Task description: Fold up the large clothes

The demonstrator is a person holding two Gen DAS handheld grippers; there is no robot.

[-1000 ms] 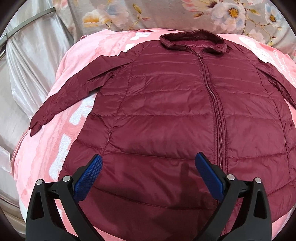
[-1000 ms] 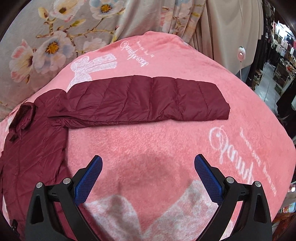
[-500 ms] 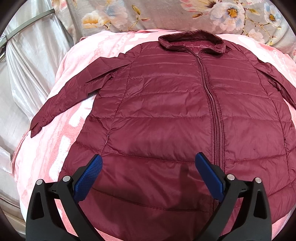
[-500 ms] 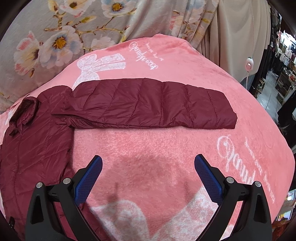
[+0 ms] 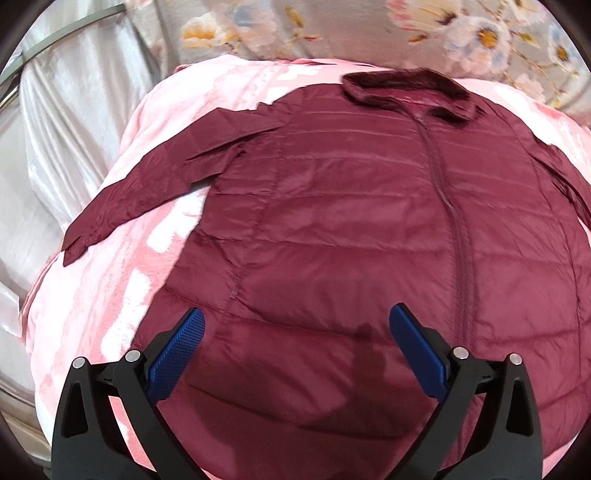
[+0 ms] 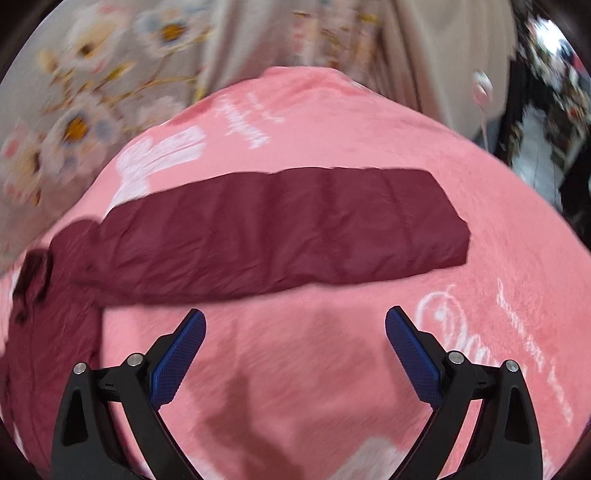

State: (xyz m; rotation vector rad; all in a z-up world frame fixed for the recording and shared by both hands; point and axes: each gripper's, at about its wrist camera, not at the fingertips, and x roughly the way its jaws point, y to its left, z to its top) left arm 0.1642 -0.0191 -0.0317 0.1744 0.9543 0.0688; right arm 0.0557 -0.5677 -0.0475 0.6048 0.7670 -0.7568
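Note:
A dark red quilted jacket [image 5: 351, 229] lies flat, front up and zipped, on a pink blanket [image 5: 92, 302]. Its collar [image 5: 406, 88] is at the far side. Its left sleeve [image 5: 155, 184] stretches out to the left. My left gripper [image 5: 295, 332] is open and empty above the jacket's lower front. In the right wrist view the other sleeve [image 6: 280, 232] lies straight across the pink blanket [image 6: 332, 369]. My right gripper [image 6: 293, 332] is open and empty, just short of that sleeve's near edge.
A floral curtain [image 5: 332, 29] hangs behind the bed. Silvery fabric [image 5: 66, 122] drapes at the left beyond the blanket's edge. In the right wrist view a beige curtain [image 6: 424, 48] hangs at the back and a dark shop area [image 6: 554, 110] lies at the right.
The left gripper has shifted left over the jacket, so the zip now sits further right. The right gripper has moved forward towards the sleeve, and its view is blurred by motion.

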